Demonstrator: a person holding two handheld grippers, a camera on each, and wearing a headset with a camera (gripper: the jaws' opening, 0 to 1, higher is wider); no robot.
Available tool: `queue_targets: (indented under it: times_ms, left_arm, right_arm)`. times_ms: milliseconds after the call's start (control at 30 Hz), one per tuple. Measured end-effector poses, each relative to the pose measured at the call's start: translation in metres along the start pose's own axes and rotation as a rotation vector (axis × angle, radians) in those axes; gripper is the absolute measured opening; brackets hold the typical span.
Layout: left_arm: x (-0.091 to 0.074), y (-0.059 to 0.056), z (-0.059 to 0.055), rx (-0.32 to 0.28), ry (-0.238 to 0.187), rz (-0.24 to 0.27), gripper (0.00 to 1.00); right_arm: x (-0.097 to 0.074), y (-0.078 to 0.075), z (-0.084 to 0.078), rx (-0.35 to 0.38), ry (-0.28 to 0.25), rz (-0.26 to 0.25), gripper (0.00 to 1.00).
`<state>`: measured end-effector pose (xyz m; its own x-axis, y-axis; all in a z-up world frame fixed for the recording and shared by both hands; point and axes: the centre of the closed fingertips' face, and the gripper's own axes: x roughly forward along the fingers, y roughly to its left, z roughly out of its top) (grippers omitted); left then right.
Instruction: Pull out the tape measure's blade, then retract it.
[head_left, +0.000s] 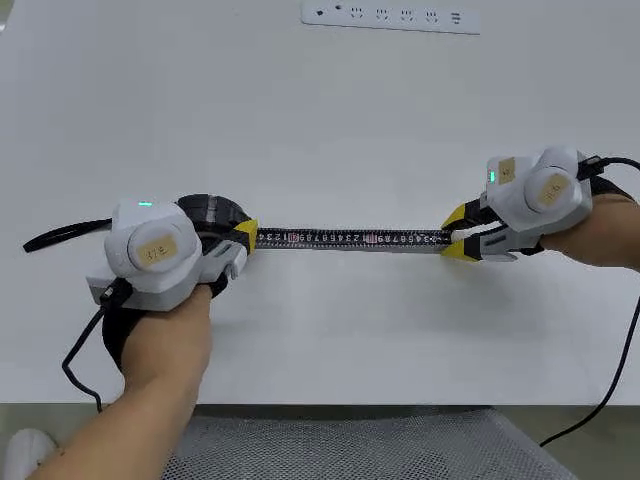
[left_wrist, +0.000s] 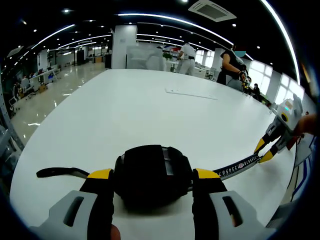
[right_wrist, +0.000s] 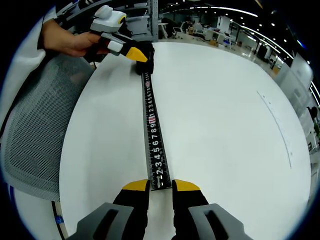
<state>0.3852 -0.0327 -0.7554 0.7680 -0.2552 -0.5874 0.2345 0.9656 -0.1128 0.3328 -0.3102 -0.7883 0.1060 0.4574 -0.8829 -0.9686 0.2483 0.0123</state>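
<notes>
The black tape measure case (head_left: 212, 216) (left_wrist: 152, 172) sits on the white table, and my left gripper (head_left: 240, 240) (left_wrist: 152, 175) is shut on it from both sides. Its dark blade (head_left: 350, 238) (right_wrist: 154, 135) (left_wrist: 239, 165) with white numbers stretches out to the right, low over the table. My right gripper (head_left: 458, 236) (right_wrist: 161, 186) is shut on the blade's end. In the right gripper view, the case (right_wrist: 145, 62) lies at the far end, held by the left gripper (right_wrist: 135, 52). The right gripper (left_wrist: 265, 150) appears at the right edge of the left gripper view.
A white power strip (head_left: 390, 17) lies at the table's far edge. The case's black wrist strap (head_left: 62, 234) (left_wrist: 56, 172) trails left on the table. Cables hang off both grippers near the front edge. A mesh chair (head_left: 350, 445) stands below the table.
</notes>
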Motion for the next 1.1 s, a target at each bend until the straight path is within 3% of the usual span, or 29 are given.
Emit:
queue_targets:
  times_ms: [300, 1100]
  left_arm:
    - [0.0001, 0.0001, 0.0001, 0.005, 0.003, 0.0, 0.59]
    - [0.0023, 0.0023, -0.0031, -0.001, 0.045, 0.005, 0.56]
  right_arm:
    - [0.0018, -0.0002, -0.0003, -0.039, 0.008, -0.009, 0.14]
    - [0.0042, 0.0006, 0.006, -0.033, 0.003, -0.007, 0.12]
